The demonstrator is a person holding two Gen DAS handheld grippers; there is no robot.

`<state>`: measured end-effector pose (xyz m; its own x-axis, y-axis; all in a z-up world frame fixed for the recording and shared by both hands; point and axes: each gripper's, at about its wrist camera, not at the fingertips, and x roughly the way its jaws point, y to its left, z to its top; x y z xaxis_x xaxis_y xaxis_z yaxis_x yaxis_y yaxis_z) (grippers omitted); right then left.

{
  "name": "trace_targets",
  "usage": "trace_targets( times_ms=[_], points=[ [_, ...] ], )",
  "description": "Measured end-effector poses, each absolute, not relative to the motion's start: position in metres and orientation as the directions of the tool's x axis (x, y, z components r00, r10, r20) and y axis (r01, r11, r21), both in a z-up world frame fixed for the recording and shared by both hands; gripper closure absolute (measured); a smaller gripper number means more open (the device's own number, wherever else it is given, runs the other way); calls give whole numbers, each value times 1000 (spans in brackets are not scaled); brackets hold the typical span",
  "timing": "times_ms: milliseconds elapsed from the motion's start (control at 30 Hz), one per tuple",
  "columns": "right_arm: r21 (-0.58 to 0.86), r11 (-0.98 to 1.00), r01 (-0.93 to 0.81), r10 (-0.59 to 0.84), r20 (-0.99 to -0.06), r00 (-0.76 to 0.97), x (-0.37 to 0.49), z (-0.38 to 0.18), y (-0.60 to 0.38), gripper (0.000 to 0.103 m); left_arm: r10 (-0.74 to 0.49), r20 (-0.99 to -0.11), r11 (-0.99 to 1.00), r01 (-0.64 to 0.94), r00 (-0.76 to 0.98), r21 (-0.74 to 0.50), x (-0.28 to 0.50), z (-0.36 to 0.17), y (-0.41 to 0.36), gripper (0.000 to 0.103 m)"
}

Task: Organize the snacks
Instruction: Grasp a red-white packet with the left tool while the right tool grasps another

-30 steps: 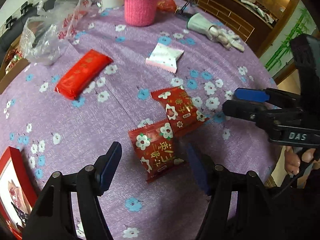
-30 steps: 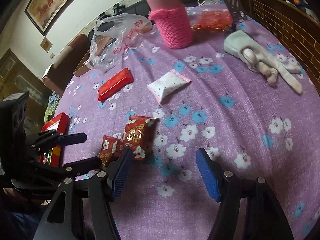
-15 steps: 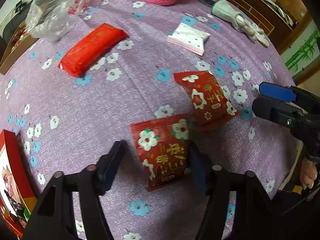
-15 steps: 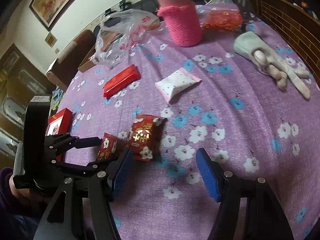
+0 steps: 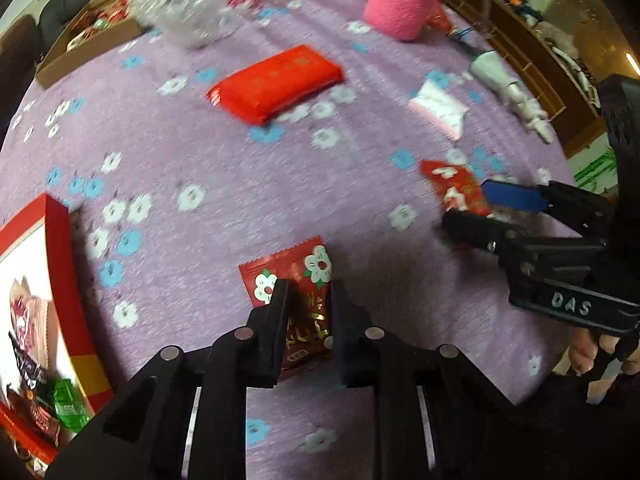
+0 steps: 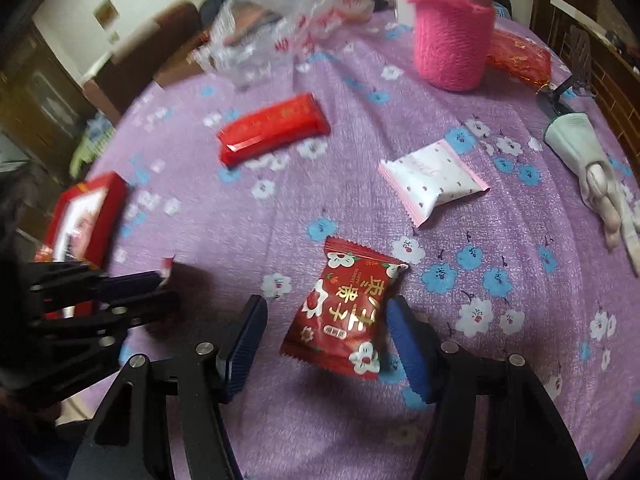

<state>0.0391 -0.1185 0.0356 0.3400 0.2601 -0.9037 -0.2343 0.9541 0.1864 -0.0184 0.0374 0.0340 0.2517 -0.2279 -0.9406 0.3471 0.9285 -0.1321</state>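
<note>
Two red flowered snack packets are on the purple flowered tablecloth [image 5: 224,240]. My left gripper [image 5: 310,296] has its jaws closing, and the pads press on the near red packet [image 5: 308,276]. In the right wrist view, that gripper [image 6: 156,284] shows at the left with a red packet corner [image 6: 167,266] at its tips. My right gripper [image 6: 326,340] is open and closing slightly, straddling the second red packet [image 6: 344,312]; the left pad stands clear of it. The left wrist view shows the right gripper [image 5: 468,206] around this packet [image 5: 452,184].
A long red bar [image 6: 272,132] and a white-pink packet [image 6: 432,184] lie mid-table. A red box [image 5: 60,264] with snacks sits at the left edge. At the back are a pink knitted sleeve [image 6: 452,44], a plastic bag [image 6: 288,12] and a red mesh bag [image 6: 516,56]. A glove [image 6: 588,160] lies right.
My left jaws have shut on the near red packet and moved left toward the red box. My right gripper has shifted left so the second packet now sits between its fingers.
</note>
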Motion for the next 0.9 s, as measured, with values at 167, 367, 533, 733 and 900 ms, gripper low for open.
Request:
trace_targets(
  times_ms=[167, 367, 533, 733, 900],
  points=[
    [148, 970, -193, 204, -925, 319, 44, 22, -117, 43, -271, -926, 936, 297, 263, -190, -14, 36, 56, 39],
    [40, 975, -217, 118, -925, 360, 39, 19, -109, 54, -267, -929, 945, 257, 254, -201, -10, 29, 55, 37],
    [34, 974, -225, 119, -920, 374, 36, 20, -109, 54, -161, -962, 957, 274, 220, -97, -9, 17, 35, 36],
    [40, 973, -227, 121, -928, 353, 36, 21, -109, 54, -70, -968, 959, 285, 240, 1, -9, 15, 18, 36],
    [38, 970, -240, 124, -927, 355, 37, 20, -109, 54, -83, -959, 965, 261, 272, -10, -7, 19, 18, 59]
  ],
)
